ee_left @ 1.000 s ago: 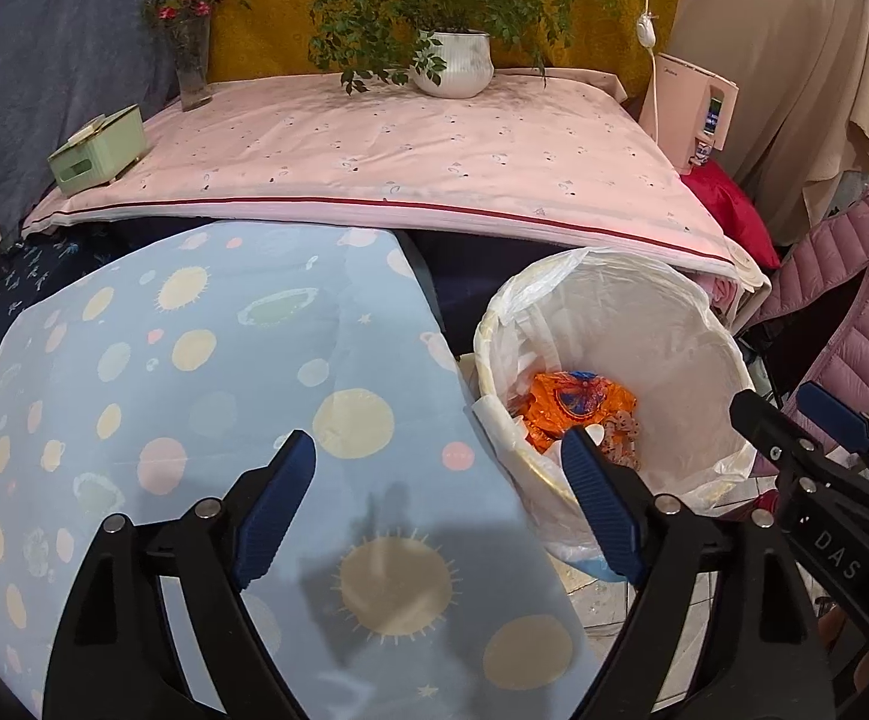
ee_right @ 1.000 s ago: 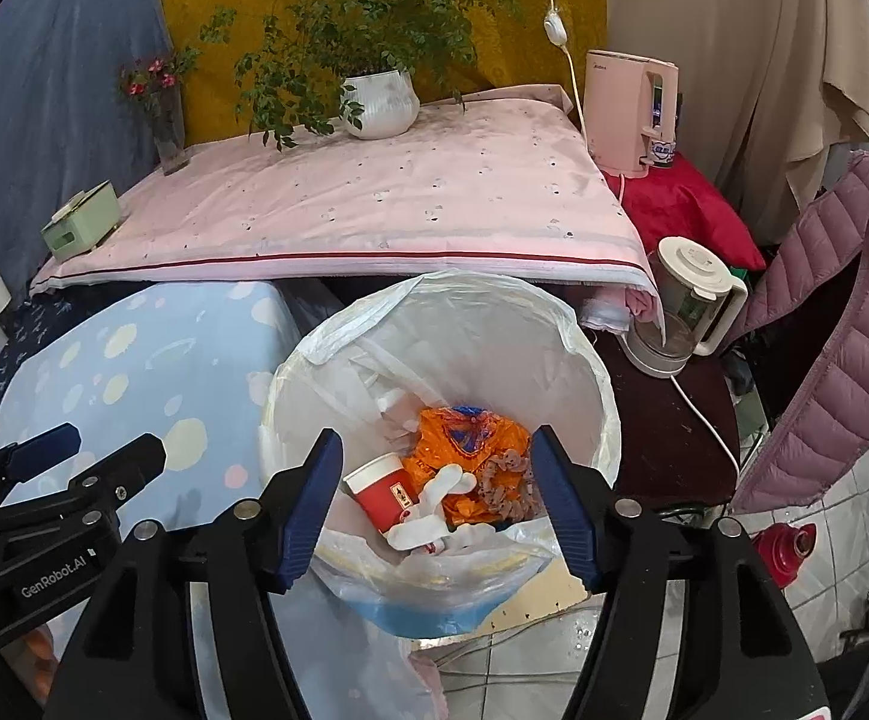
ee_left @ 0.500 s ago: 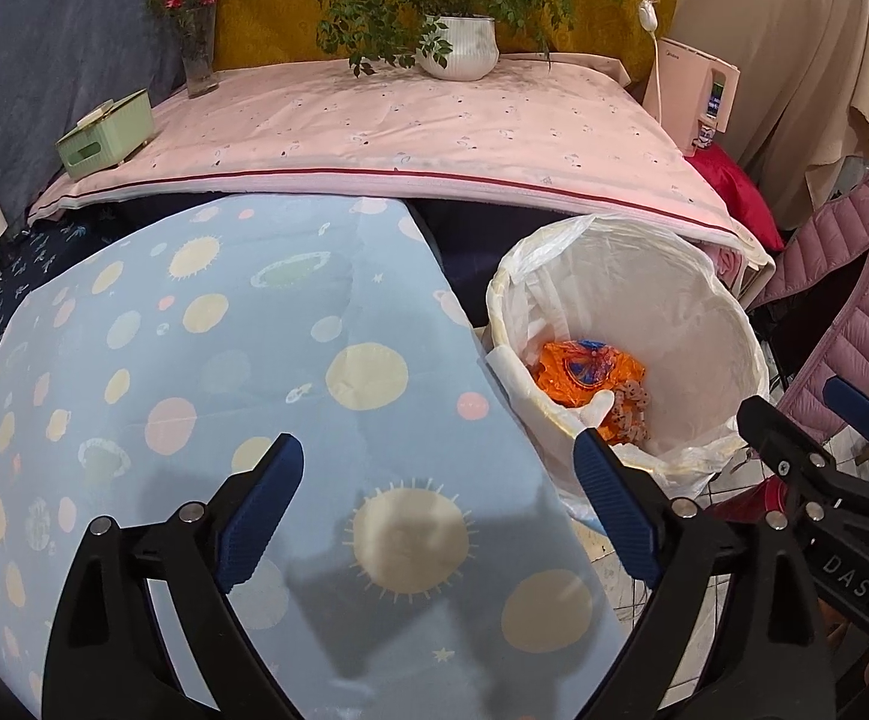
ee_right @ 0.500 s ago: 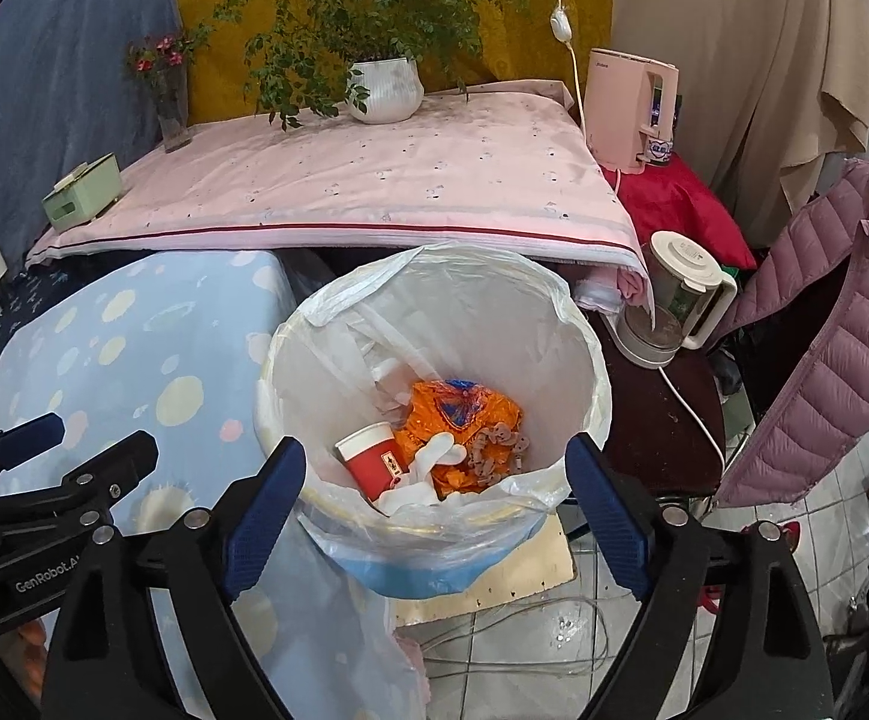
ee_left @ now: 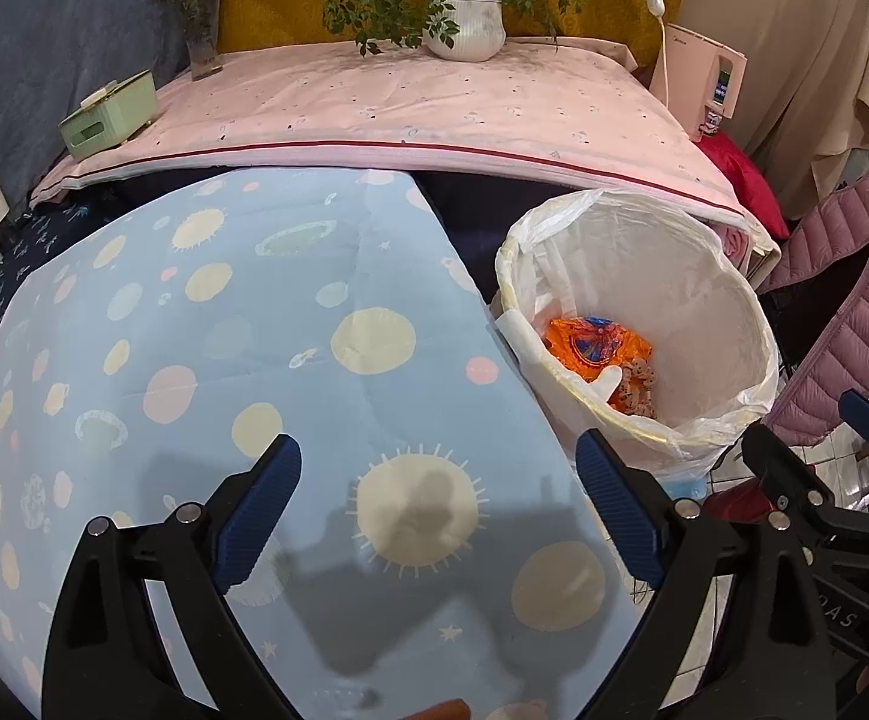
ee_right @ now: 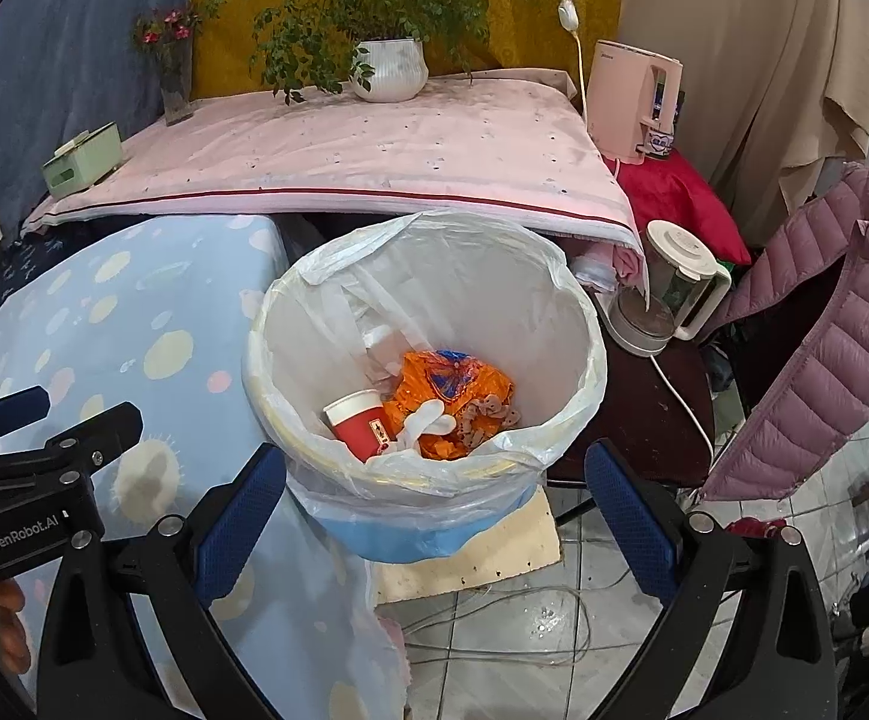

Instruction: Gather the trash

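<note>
A trash bin (ee_right: 578, 360) lined with a white bag stands on the floor beside the blue spotted table (ee_right: 134, 324). Inside lie an orange wrapper (ee_right: 452, 384), a red paper cup (ee_right: 359, 426) and pale scraps. My right gripper (ee_right: 434, 516) is open and empty, above the bin's near rim. My left gripper (ee_left: 437, 516) is open and empty over the blue spotted tablecloth (ee_left: 194, 360), with the bin (ee_left: 728, 336) to its right. The right gripper's fingers (ee_left: 794, 474) show at the left wrist view's right edge.
A pink-covered table (ee_left: 410, 108) behind holds a potted plant (ee_left: 464, 30), a flower vase (ee_left: 203, 42) and a green box (ee_left: 107, 114). A pink water dispenser (ee_right: 632, 102), a kettle (ee_right: 668, 288), a pink jacket (ee_right: 824, 348) and floor cables (ee_right: 494, 630) surround the bin.
Both grippers have pulled back and up from the bin. The right gripper's jaws have opened wider. The trash in the bin has not moved.
</note>
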A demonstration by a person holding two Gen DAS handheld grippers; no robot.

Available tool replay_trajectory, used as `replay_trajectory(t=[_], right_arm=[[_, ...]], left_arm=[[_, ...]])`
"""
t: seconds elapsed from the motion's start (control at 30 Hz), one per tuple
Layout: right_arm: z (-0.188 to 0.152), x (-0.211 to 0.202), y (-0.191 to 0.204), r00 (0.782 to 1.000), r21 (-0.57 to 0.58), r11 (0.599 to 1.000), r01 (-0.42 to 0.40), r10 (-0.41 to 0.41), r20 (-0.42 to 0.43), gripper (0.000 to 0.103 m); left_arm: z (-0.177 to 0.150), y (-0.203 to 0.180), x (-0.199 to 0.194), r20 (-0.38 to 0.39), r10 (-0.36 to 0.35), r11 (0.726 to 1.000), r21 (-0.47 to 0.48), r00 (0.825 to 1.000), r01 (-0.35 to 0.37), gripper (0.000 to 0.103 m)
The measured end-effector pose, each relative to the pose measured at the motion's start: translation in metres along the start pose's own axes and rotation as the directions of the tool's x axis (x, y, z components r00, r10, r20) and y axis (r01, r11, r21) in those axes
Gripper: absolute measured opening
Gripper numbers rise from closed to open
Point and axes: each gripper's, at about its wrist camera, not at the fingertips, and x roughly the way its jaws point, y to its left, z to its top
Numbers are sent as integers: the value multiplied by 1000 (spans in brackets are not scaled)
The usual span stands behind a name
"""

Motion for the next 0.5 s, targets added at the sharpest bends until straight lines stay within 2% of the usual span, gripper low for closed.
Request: replay_trajectory(t=[0.5], right_arm=[[-8, -4, -4, 1000, -3, 1000, 24, -24, -5, 96]], left_arm=[[-9, -6, -3, 20, 19, 1000, 11, 1000, -19, 90]])
